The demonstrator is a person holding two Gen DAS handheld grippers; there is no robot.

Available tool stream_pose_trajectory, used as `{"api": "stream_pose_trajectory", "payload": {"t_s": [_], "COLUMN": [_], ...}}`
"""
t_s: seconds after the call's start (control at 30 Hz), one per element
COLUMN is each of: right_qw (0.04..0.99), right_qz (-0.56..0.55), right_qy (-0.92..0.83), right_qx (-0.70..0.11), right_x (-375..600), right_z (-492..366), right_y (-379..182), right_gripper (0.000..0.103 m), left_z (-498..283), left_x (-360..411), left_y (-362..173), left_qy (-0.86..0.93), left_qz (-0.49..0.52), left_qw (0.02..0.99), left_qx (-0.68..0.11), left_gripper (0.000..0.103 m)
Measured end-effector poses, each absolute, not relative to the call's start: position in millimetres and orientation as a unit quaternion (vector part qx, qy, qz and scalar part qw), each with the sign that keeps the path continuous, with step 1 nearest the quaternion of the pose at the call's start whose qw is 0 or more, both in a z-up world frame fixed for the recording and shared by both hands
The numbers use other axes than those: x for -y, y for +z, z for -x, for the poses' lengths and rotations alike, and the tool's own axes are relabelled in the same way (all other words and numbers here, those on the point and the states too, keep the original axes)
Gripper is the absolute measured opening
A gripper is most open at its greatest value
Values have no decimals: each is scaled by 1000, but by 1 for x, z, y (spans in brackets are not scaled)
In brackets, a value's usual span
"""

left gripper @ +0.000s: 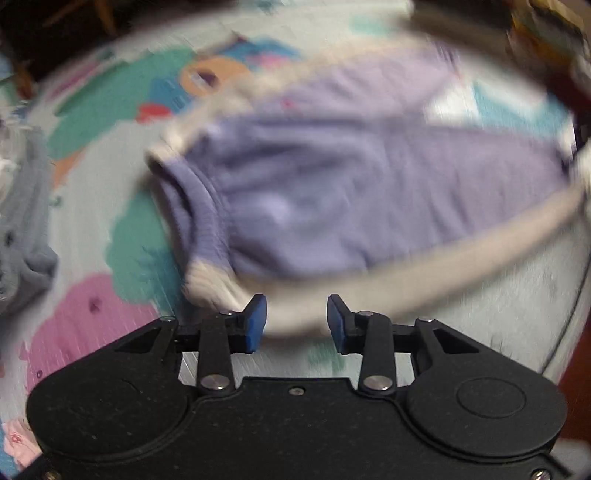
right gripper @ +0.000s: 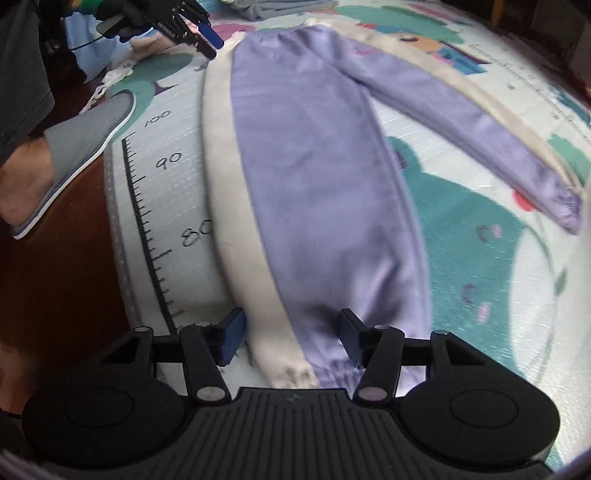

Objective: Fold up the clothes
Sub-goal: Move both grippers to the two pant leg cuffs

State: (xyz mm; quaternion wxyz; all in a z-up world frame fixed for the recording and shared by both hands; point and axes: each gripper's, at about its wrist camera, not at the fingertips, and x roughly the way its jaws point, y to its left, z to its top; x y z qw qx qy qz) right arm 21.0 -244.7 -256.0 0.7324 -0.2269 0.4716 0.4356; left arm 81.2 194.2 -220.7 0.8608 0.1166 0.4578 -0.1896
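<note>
Purple trousers (right gripper: 314, 184) with a cream side stripe (right gripper: 221, 166) lie flat on the play mat (right gripper: 480, 258), one leg splayed off to the right (right gripper: 461, 122). My right gripper (right gripper: 291, 339) is open over the near leg's cuff (right gripper: 317, 373); the cuff lies between the pads, with a gap at the left pad. My left gripper (right gripper: 210, 40) is at the far waistband corner. In the blurred left wrist view the cream band of the trousers (left gripper: 332, 192) fills the space between the blue pads of the left gripper (left gripper: 295, 325).
A person's foot in a grey slipper (right gripper: 85, 136) stands at the mat's left edge, on dark wooden floor (right gripper: 55, 295). Grey clothes (left gripper: 22, 229) lie on the mat (left gripper: 110, 184) to the left. Folded grey fabric (right gripper: 280, 7) sits beyond the waistband.
</note>
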Motion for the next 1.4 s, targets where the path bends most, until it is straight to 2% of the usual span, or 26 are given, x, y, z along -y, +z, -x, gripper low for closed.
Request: {"api": "stream_pose_trajectory", "payload": {"t_s": [0.13, 0.23, 0.5, 0.67, 0.8, 0.93, 1.17, 1.23, 1.33, 1.4], "right_qw": [731, 727, 730, 745, 743, 734, 715, 703, 704, 706], "right_qz": [231, 236, 258, 251, 274, 322, 392, 411, 404, 408], "right_qy": [421, 415, 381, 378, 401, 401, 396, 400, 404, 401], "right_qx": [-486, -493, -506, -489, -461, -443, -422, -421, -422, -418], "right_x": [254, 252, 260, 269, 274, 273, 257, 255, 258, 258], "right_z": [-24, -27, -32, -29, -10, 10, 30, 33, 30, 29], "right_y": [-265, -265, -265, -251, -238, -239, -254, -263, -262, -261], "right_gripper": [58, 58, 58, 58, 57, 52, 49, 51, 50, 38], "left_z": [-99, -108, -105, -96, -68, -48, -34, -28, -20, -18], "left_x": [-193, -197, -179, -178, -175, -179, -181, -180, -181, -184], "left_y": [-232, -253, -238, -218, -216, -227, -236, -241, -247, -251], "left_qy": [-175, -159, -187, -237, -281, -298, -308, -315, -316, -314], "left_qz": [-132, -119, -154, -162, -244, -342, -427, -463, -513, -541], "left_qw": [877, 868, 815, 823, 814, 783, 755, 737, 713, 698], "left_qx": [-428, -456, -527, -491, -446, -425, -391, -379, -359, -347], "left_gripper": [36, 35, 35, 36, 39, 39, 39, 39, 39, 39]}}
